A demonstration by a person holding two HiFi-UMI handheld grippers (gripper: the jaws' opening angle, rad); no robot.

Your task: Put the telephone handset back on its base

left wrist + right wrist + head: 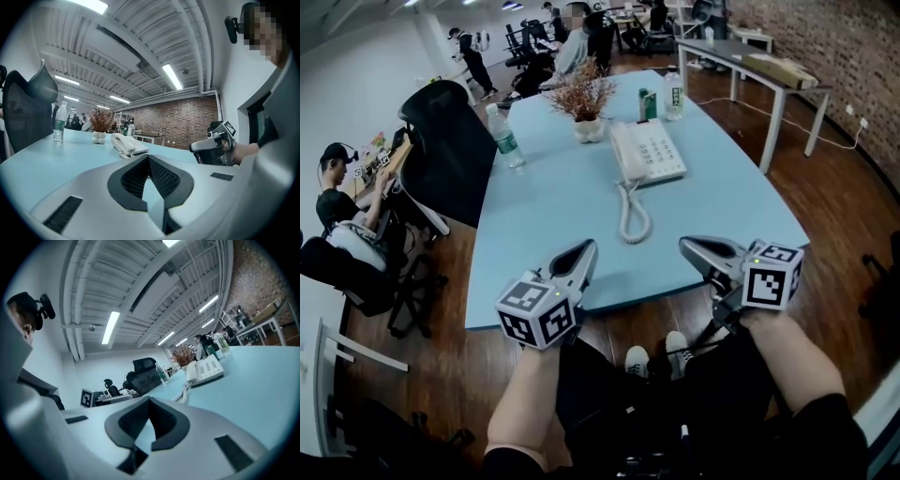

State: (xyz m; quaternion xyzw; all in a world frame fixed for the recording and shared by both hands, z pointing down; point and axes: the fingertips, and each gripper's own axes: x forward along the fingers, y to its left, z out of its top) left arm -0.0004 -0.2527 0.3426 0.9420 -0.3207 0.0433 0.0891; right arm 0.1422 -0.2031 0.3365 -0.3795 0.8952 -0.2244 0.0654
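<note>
- Table [553, 216]: pale blue top; carries everything listed below.
- Base [654, 150]: white telephone unit, keypad up, set centrally on the table's far half.
- Handset [620, 154]: lies along the left side of the base, seated on it.
- Coiled cord [632, 214]: runs from the base's near end towards the table's near edge, looping well short of it.
- Vase [589, 129]: small and white, just beyond the base's far left corner; holds a dried plant [581, 94].
- Water bottle [505, 137]: clear, capped, upright near the table's left edge; fill level cannot be told.
- Clear bottle [673, 94] and green bottle [647, 104]: upright, side by side, beyond the base towards the far edge; contents cannot be told.
- Your left gripper [584, 251]: at the table's near edge, well apart from the base; fingers [574, 265] closed tip to tip, nothing between them.
- Your right gripper [686, 246]: at the same near edge, further right; its fingers are also closed and hold nothing.
</note>
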